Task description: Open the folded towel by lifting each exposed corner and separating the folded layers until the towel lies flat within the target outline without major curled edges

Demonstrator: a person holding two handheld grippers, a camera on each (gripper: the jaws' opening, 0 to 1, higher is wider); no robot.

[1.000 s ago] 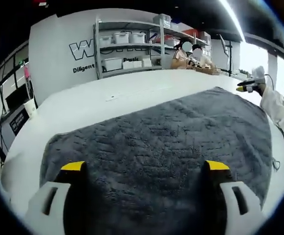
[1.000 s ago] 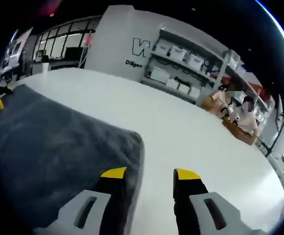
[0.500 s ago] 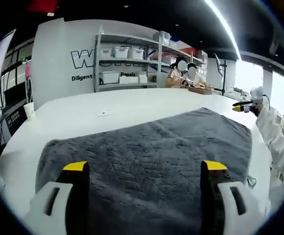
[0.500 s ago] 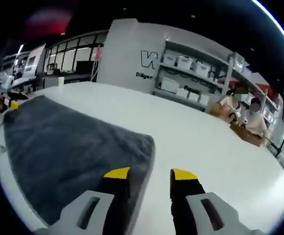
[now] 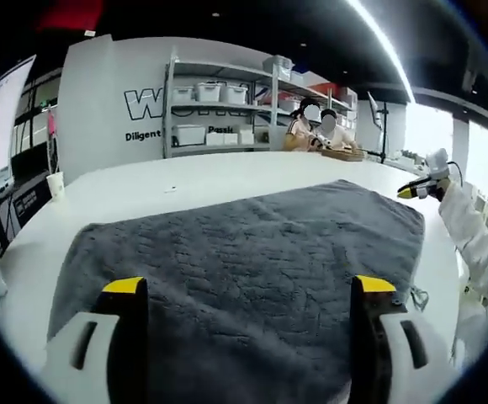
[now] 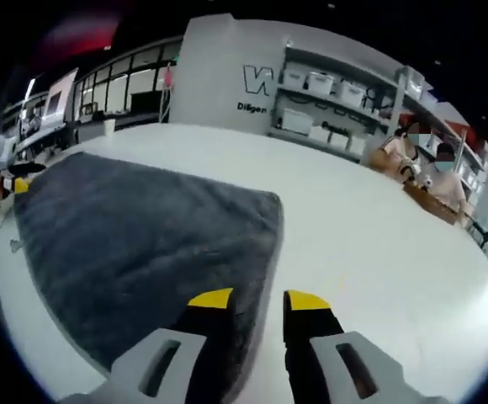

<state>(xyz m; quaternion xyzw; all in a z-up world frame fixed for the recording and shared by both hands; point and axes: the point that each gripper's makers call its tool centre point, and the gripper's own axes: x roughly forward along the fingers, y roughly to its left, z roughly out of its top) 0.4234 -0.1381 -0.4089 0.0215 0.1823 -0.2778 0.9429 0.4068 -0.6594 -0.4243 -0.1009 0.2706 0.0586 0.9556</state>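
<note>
Left claw [image 5: 246, 286]: jaws set wide apart, gripping nothing, above the near edge of the grey towel [image 5: 244, 252]. Right claw [image 6: 258, 299]: jaws close together with a narrow gap, nothing visibly between them, at the towel's right edge; the left jaw overlies the cloth, the right jaw the bare white desk [image 6: 370, 252]. The towel lies spread on the desk. Far side: shelving [image 5: 219, 93] with white bins and 2 seated people [image 5: 315, 126].

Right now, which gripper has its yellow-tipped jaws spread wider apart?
The left gripper: its jaws stand far apart over the grey towel. The right gripper has only a narrow gap, at the towel's edge.
</note>
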